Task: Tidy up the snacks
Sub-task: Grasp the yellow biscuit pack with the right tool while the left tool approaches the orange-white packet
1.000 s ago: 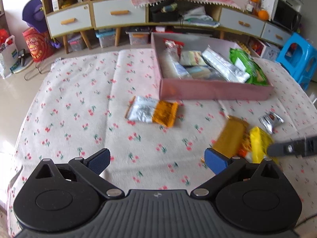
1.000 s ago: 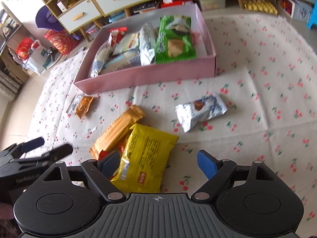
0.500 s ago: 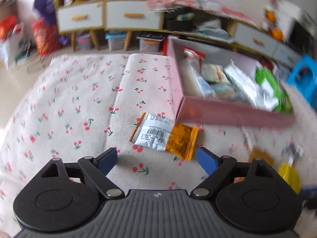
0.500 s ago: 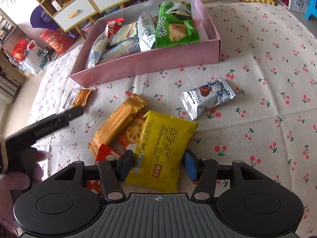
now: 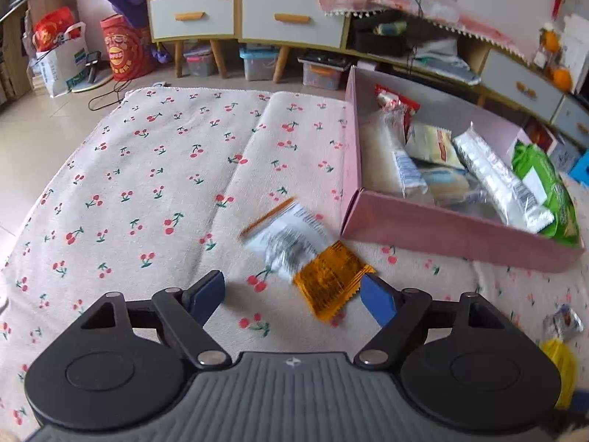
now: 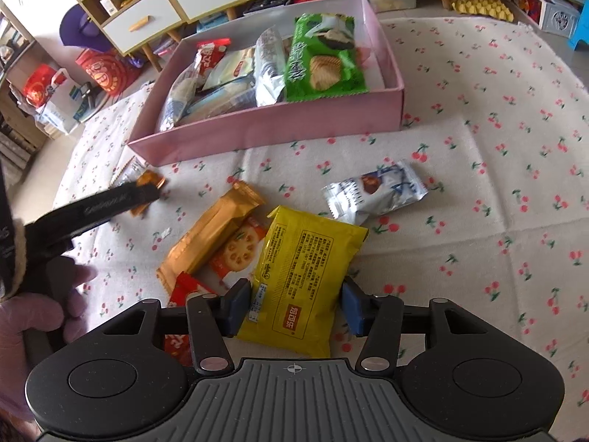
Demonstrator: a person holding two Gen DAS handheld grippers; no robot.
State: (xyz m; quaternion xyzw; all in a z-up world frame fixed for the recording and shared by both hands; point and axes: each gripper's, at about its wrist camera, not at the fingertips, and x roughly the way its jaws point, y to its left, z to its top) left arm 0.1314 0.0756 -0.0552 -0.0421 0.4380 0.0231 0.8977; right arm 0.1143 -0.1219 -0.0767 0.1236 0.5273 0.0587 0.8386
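Observation:
A white-and-orange packet [image 5: 305, 254] lies on the cherry-print cloth [image 5: 147, 184], just left of the pink box [image 5: 441, 228]. My left gripper [image 5: 292, 294] is low over it, jaws closing, and the packet's orange end sits between them against the right pad. In the right wrist view my right gripper [image 6: 294, 309] is shut on the near end of a yellow packet [image 6: 305, 265]. That packet lies on an orange bar [image 6: 210, 232] and a red cracker packet [image 6: 239, 254]. A silver packet [image 6: 375, 191] lies beyond them. The pink box [image 6: 276, 129] holds several snacks.
A gloved hand [image 6: 29, 316] holds the left gripper at the left of the right wrist view. A sideboard with drawers [image 5: 257, 18], storage bins and bags [image 5: 59, 59] stand on the floor beyond the cloth. A blue stool [image 6: 581, 33] stands at the far right.
My left gripper has come down and forward onto the white-and-orange packet while its jaws narrowed. My right gripper's jaws have closed onto the yellow packet.

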